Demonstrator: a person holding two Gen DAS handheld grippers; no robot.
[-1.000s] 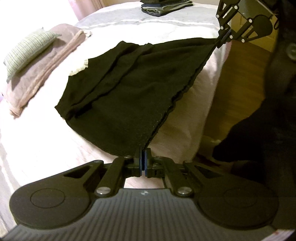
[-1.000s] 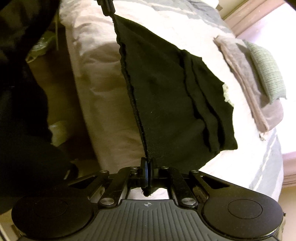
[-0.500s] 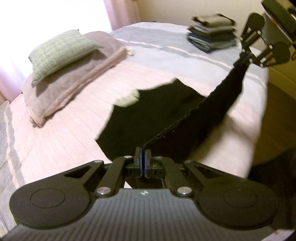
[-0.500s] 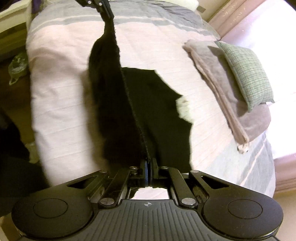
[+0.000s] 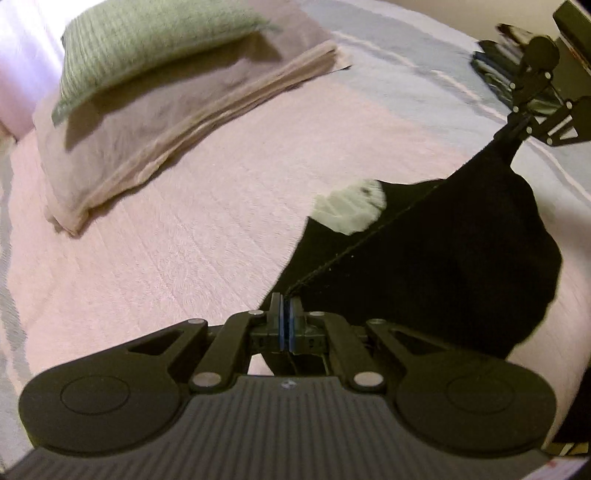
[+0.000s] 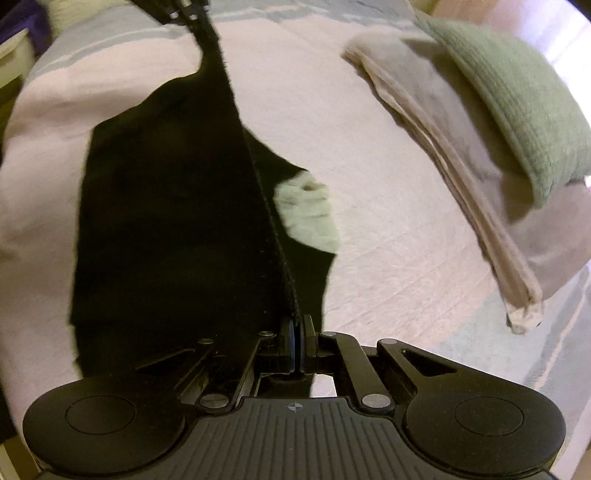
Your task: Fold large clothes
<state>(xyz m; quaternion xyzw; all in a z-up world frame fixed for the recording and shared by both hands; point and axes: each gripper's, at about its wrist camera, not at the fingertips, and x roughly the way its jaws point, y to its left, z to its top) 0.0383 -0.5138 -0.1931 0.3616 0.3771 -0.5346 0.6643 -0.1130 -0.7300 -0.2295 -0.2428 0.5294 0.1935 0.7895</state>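
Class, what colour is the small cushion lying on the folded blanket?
Pale green, finely ribbed cushion; clearest in the right wrist view.

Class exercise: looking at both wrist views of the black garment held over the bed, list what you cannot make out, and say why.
- Black garment: its type and any sleeves; both views show only uniform dark cloth.
- White patch: label or lining unclear, blurred in both views.
- Stack of folded clothes: left wrist view, blurred and partly behind the right tool.
- Left tool: cut off by the right wrist view's top edge.

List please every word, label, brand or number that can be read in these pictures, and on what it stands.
No readable text in either view.
Left gripper: only a small round mark on its body, no letters.
Right gripper: the same kind of mark.
Black garment: its pale patch is blurred, nothing legible.
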